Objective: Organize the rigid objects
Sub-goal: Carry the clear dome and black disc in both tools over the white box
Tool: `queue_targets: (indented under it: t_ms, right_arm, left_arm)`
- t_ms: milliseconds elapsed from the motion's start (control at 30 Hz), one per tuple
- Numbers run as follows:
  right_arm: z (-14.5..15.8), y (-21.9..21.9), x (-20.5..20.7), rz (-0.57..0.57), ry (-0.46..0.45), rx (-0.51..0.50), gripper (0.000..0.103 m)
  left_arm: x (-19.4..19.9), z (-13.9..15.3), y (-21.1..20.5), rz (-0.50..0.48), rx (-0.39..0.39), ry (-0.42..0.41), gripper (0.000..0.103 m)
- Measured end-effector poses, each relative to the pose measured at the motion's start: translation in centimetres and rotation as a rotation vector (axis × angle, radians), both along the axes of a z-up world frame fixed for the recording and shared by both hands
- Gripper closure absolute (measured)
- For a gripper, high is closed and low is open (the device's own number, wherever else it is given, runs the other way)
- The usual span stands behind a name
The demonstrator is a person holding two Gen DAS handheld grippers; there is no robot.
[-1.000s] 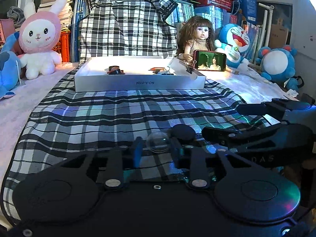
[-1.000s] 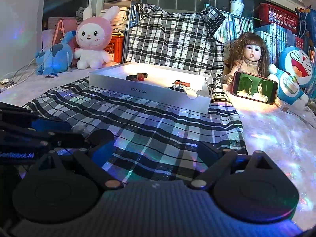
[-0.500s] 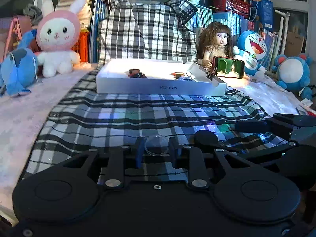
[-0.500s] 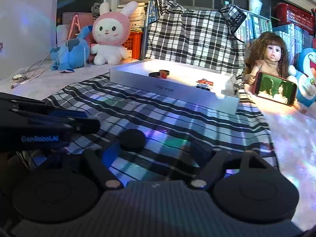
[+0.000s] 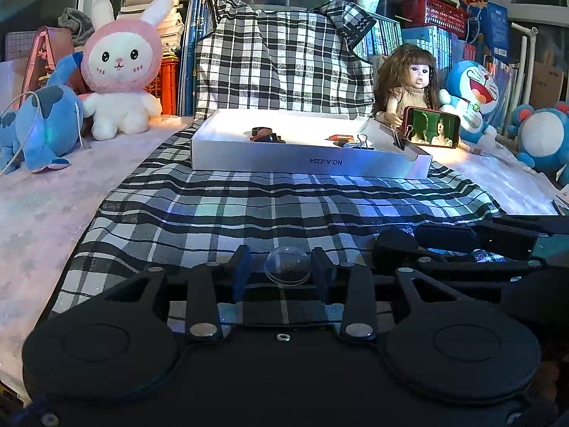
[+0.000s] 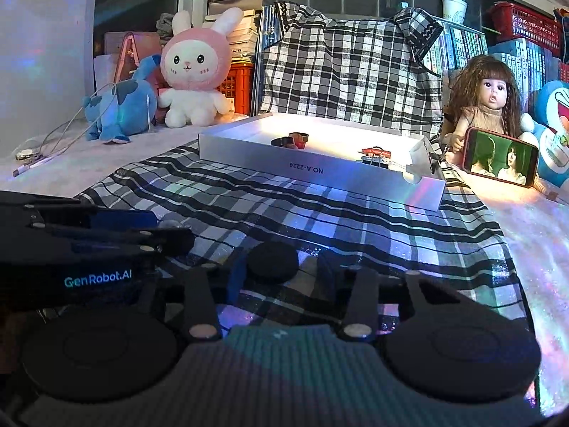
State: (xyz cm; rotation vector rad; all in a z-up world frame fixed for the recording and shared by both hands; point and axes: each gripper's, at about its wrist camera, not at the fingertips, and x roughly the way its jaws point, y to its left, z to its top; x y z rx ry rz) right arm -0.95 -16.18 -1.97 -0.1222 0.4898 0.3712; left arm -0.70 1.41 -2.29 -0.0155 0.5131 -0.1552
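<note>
A clear plastic dome [image 5: 287, 265] sits between the fingers of my left gripper [image 5: 281, 270], which stands shut on it just above the checked cloth [image 5: 270, 206]. A black round cap [image 6: 273, 262] lies between the fingers of my right gripper [image 6: 281, 277], which has closed around it. The cap also shows in the left wrist view [image 5: 393, 242] beside the right gripper. A white shallow box [image 5: 306, 158] stands further back on the cloth and holds small rings and binder clips [image 5: 362, 140].
A pink rabbit plush [image 5: 121, 71] and a blue plush [image 5: 39, 124] stand at the back left. A doll [image 5: 409, 85] holding a phone [image 5: 432, 131] and blue cat plushes [image 5: 473, 96] stand at the back right. Books line the back wall.
Both grippers have swung so the white box sits more central. The right gripper has moved onto the black cap and closed around it. The left keeps the dome.
</note>
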Motion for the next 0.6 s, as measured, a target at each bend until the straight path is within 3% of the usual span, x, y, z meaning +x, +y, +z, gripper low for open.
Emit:
queue_targets:
  t_ms: [100,200,367,600]
  right_arm:
    - [-0.1,0.1,0.0,-0.006,-0.004,-0.001,0.058]
    - [-0.1,0.1,0.0,-0.018,-0.009,0.004,0.066]
    - [0.1,-0.6,0.2,-0.041,0.007,0.044,0.066]
    - [1.3,-1.3,0.6,-0.083,-0.014,0.046,0.066]
  left_arm:
    - [-0.1,0.0,-0.1,-0.015,-0.011,0.003,0.076]
    - [-0.1,0.0,-0.6,-0.019,-0.012,0.004,0.076]
    - [0.3,0.4,-0.8,-0.020,-0.054,0.016,0.076]
    - [1.4,2.0,-1.0,-0.019,-0.047,-0.001,0.076]
